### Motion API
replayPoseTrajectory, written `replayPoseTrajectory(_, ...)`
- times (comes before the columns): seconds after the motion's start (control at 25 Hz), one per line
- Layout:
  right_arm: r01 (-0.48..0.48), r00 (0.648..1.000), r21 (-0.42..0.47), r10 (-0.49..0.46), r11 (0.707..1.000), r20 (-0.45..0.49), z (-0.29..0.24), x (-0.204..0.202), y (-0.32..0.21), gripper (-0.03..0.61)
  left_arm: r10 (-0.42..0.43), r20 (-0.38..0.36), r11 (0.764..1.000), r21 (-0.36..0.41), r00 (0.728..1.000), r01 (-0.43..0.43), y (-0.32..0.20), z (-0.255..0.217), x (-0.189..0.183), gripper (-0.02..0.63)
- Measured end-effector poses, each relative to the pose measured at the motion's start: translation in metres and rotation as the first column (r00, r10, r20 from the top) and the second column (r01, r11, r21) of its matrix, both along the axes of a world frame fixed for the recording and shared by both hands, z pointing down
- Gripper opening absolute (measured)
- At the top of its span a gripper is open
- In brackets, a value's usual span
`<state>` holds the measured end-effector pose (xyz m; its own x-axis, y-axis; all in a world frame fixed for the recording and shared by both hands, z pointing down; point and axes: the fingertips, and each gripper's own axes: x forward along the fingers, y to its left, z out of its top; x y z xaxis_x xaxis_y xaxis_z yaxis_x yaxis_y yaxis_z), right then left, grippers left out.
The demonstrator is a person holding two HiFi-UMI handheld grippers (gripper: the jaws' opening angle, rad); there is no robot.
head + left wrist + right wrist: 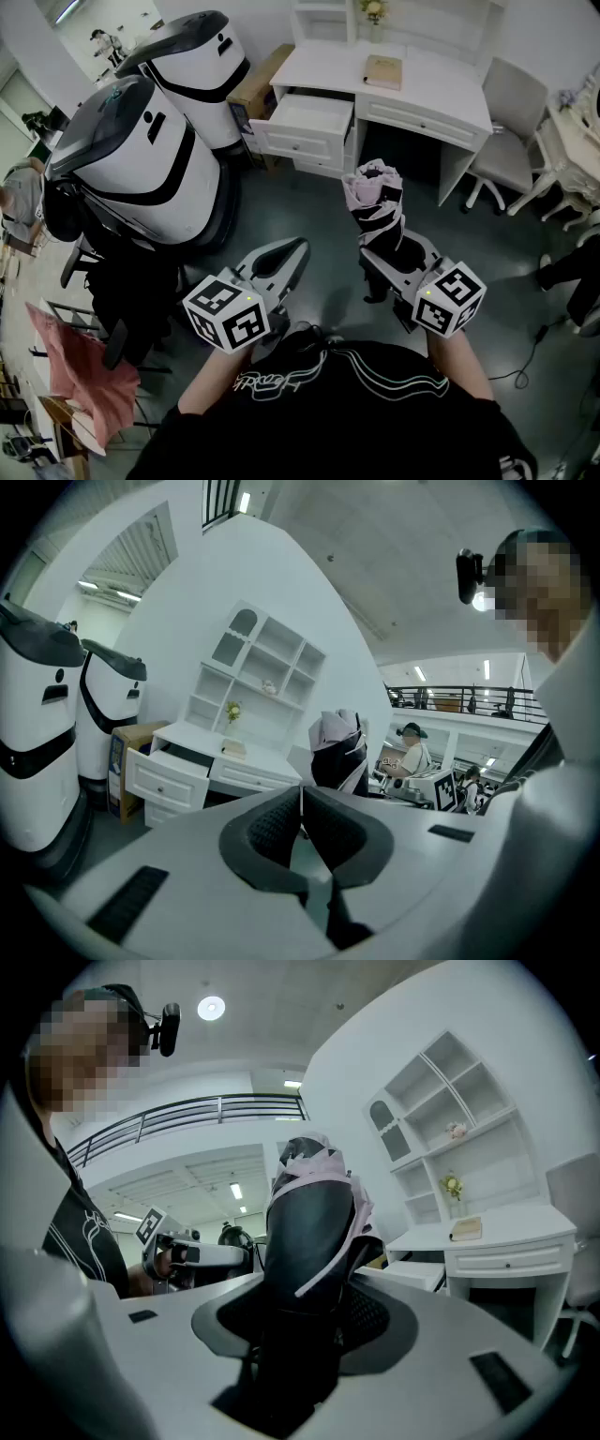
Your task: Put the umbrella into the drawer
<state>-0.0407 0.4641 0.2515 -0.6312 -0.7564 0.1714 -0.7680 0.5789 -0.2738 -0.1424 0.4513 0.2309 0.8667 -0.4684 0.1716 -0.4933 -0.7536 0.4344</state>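
My right gripper [382,246] is shut on a folded black umbrella with pink edging [375,211], which sticks up and forward out of the jaws; in the right gripper view the umbrella [307,1232] fills the space between the pads. My left gripper [286,258] hangs level to its left, jaws together and empty, as the left gripper view shows [300,825]. Ahead stands a white desk [422,89] with its left drawer [305,117] pulled open and nothing visible inside. The umbrella is well short of the drawer, over the floor.
Two large white-and-black machines [141,159] stand to the left of the drawer. A cardboard box [258,84] sits beside the desk, a book [382,71] lies on top, a white chair [506,141] stands to the right. Grey floor lies between me and the desk.
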Motion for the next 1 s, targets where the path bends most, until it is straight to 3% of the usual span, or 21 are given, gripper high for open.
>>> replayPoseTrajectory(0.4,0.009,0.999,0.007,-0.008,1.0,-0.034,0.002,0.005,-0.002,0.221,-0.003,0.006,1.0,0.024,1.0,0.002,0.001,-0.004,0.006,0.028)
replayPoseTrajectory(0.56,0.009,1.0,-0.013,-0.009,1.0,0.028,0.013,0.003,-0.006,0.224,-0.009,0.012,1.0,0.016,1.0,0.009,0.0,0.007,-0.001,0.027)
replayPoseTrajectory(0.76,-0.018,1.0,-0.01,0.018,1.0,0.022,0.027,0.007,-0.01,0.224,-0.007,0.007,1.0,0.007,1.0,0.007,-0.009,0.024,-0.005,0.028)
replayPoseTrajectory(1.0,-0.053,0.998,-0.072,0.054,0.996,0.012,0.033,0.039,-0.072,0.224,0.002,-0.009,1.0,-0.021,1.0,-0.002,-0.075,0.023,0.023,0.028)
